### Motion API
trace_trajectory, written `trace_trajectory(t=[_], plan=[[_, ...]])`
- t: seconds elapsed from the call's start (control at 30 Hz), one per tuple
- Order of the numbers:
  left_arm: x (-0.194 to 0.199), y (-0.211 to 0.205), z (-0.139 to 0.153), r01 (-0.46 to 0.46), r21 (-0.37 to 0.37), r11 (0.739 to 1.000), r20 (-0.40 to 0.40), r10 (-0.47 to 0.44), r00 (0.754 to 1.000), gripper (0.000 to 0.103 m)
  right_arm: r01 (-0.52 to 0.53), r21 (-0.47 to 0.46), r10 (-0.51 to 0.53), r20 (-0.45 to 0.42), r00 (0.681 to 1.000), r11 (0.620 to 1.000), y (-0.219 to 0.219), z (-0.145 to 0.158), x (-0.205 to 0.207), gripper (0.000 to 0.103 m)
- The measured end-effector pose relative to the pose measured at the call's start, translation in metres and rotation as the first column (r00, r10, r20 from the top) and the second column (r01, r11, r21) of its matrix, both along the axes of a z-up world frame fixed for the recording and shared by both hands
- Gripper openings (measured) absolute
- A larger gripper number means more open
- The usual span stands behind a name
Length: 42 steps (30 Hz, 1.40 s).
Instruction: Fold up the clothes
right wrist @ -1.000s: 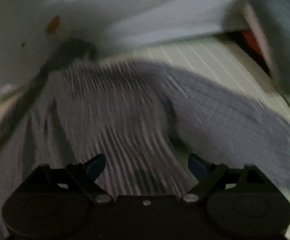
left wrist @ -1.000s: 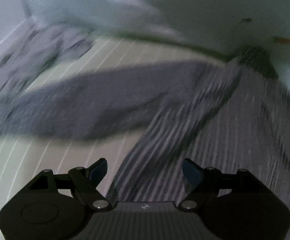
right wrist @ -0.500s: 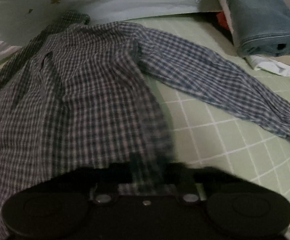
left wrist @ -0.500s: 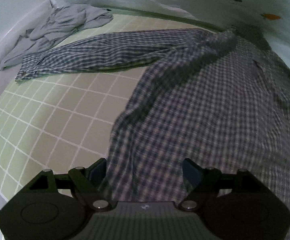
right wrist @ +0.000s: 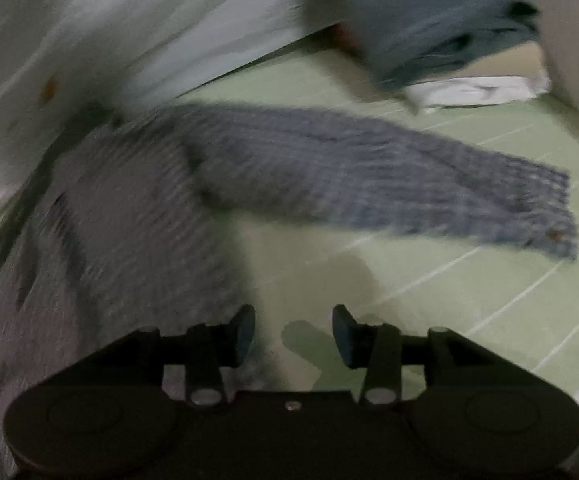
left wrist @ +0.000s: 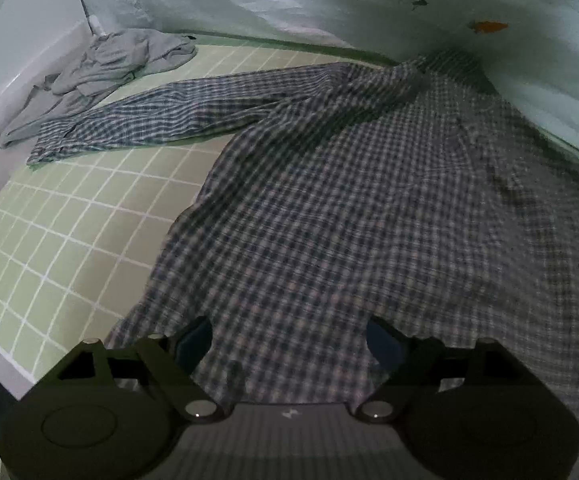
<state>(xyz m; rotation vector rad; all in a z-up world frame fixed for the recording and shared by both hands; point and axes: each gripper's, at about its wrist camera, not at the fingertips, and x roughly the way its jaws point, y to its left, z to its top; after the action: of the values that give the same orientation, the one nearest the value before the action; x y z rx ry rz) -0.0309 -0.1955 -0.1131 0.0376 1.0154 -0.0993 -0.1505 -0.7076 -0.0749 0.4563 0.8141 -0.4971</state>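
Blue-and-white checked cotton shirt [left wrist: 349,200] lying spread flat on the green gridded mat [left wrist: 69,232], sleeves out, ready for folding.
Left gripper [left wrist: 289,340] is hanging wide open over the hem, gripping nothing; right gripper [right wrist: 293,336] is opening above bare mat, empty too.

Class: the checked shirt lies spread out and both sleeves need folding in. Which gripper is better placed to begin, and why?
Probably the right gripper: its jaws are opening with nothing between them, over bare mat beside its sleeve. The left gripper hangs over the shirt hem, far from its sleeve.
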Motion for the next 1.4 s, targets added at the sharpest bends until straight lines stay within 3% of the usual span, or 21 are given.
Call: trace_trajectory(t=[0.2,0.33,0.37,0.43,0.53,0.67,0.73,0.77,0.9,1.1,1.23,1.4], plan=[[-0.017,-0.005,0.012,-0.017,0.028,0.999,0.013,0.016,1.000,0.088,0.122,-0.110,-0.122,0.005,0.993,0.986,-0.056,-0.004,0.013,0.053],[-0.019,-0.004,0.013,-0.039,0.034,0.999,0.010,0.039,0.999,0.088,0.165,-0.120,-0.169,-0.026,0.985,0.979,-0.082,-0.017,0.012,0.052],[-0.019,-0.003,0.014,-0.041,0.038,0.998,0.011,0.041,0.999,0.088,0.152,-0.168,-0.164,-0.060,0.985,0.974,-0.082,-0.018,0.014,0.049],[-0.018,-0.001,0.017,-0.040,0.045,0.998,0.014,0.040,0.999,0.088,0.165,-0.221,-0.190,-0.098,0.977,0.961,-0.090,-0.019,0.010,0.054],[-0.015,0.004,0.019,-0.034,0.049,0.998,0.019,0.033,0.999,0.088,0.233,-0.202,-0.257,-0.105,0.961,0.951,-0.110,-0.017,0.000,0.045],[-0.007,0.020,0.019,-0.047,0.041,0.998,0.025,0.046,0.999,0.088,0.309,-0.169,-0.330,-0.117,0.937,0.936,-0.127,-0.014,-0.002,0.044],[0.000,0.034,0.018,-0.057,0.027,0.998,0.026,0.057,0.998,0.089,0.327,-0.170,-0.353,-0.157,0.922,0.930,-0.123,-0.011,0.005,0.048],[0.004,0.041,0.017,-0.062,0.021,0.998,0.026,0.061,0.998,0.089,0.330,-0.178,-0.360,-0.182,0.915,0.927,-0.116,-0.009,0.009,0.055],[0.027,0.083,0.007,-0.069,0.004,0.998,0.022,0.069,0.997,0.089,0.299,-0.233,-0.341,-0.167,0.925,0.925,-0.053,0.006,0.025,0.086],[0.088,0.164,-0.002,-0.098,-0.016,0.995,0.029,0.098,0.995,0.090,0.169,-0.186,-0.196,-0.136,0.971,0.968,0.109,0.009,0.062,0.098],[0.142,0.219,-0.008,-0.130,-0.021,0.991,0.042,0.131,0.991,0.092,0.048,-0.144,-0.071,-0.165,0.984,0.988,0.216,-0.008,0.095,0.098],[0.205,0.264,-0.015,-0.124,0.001,0.992,0.050,0.124,0.991,0.094,0.058,-0.111,-0.078,-0.189,0.979,0.992,0.290,-0.020,0.110,0.101]])
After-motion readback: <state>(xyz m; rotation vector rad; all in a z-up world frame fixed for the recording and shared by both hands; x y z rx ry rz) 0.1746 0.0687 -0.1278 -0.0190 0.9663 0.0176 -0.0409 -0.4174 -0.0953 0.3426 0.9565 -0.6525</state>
